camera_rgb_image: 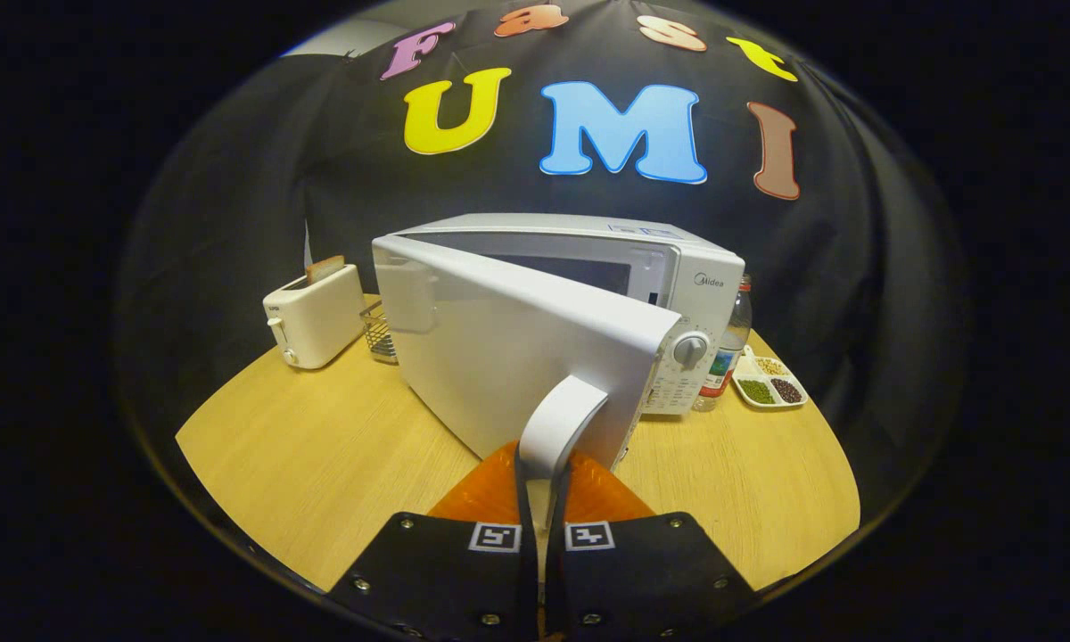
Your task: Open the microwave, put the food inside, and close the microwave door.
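Gripper (544,473): one, its two fingers drawn together and clamped on the door handle, one finger on each side of it.
Door handle (560,421): one white curved bar, sticking out from the free edge of the microwave door, its lower end pinched between the fingers.
Microwave door (508,352): one, white, swung partly open; its hinge side is on the left and its free edge reaches toward the fingers.
Microwave (678,267): one white oven standing on the table beyond the fingers; a dark strip of its cavity shows above the open door.
Control panel (688,370): one round knob (691,348) at the right front, with rows of small markings below it.
Toaster (314,316): one, white, left of the microwave, with one slice of bread (325,267) standing up in its slot.
Wire basket (379,332): one, between the toaster and the door; contents too small to tell.
Bottle (731,348): one clear bottle, just right of the microwave.
Divided tray (769,382): one white tray right of the bottle, with three compartments, probably beans or grains: pale, green and dark.
Table (321,446): one, light wood, round-edged.
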### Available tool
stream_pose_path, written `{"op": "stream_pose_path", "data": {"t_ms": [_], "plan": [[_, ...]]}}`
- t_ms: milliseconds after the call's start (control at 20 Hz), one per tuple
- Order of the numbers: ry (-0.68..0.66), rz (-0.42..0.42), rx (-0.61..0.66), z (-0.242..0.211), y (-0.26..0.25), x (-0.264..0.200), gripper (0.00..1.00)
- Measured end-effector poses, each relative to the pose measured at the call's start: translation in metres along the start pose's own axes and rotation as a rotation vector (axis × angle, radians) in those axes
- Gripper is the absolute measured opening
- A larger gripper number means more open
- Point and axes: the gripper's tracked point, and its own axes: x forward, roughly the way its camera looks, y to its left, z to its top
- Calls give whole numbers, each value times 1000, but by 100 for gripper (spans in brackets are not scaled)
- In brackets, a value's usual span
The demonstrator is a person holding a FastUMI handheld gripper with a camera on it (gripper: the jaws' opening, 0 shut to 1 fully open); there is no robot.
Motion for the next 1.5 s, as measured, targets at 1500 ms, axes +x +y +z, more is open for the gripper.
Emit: {"op": "stream_pose_path", "data": {"t_ms": [1500], "plan": [[-16,265,-52,-40,227,-82,17]]}}
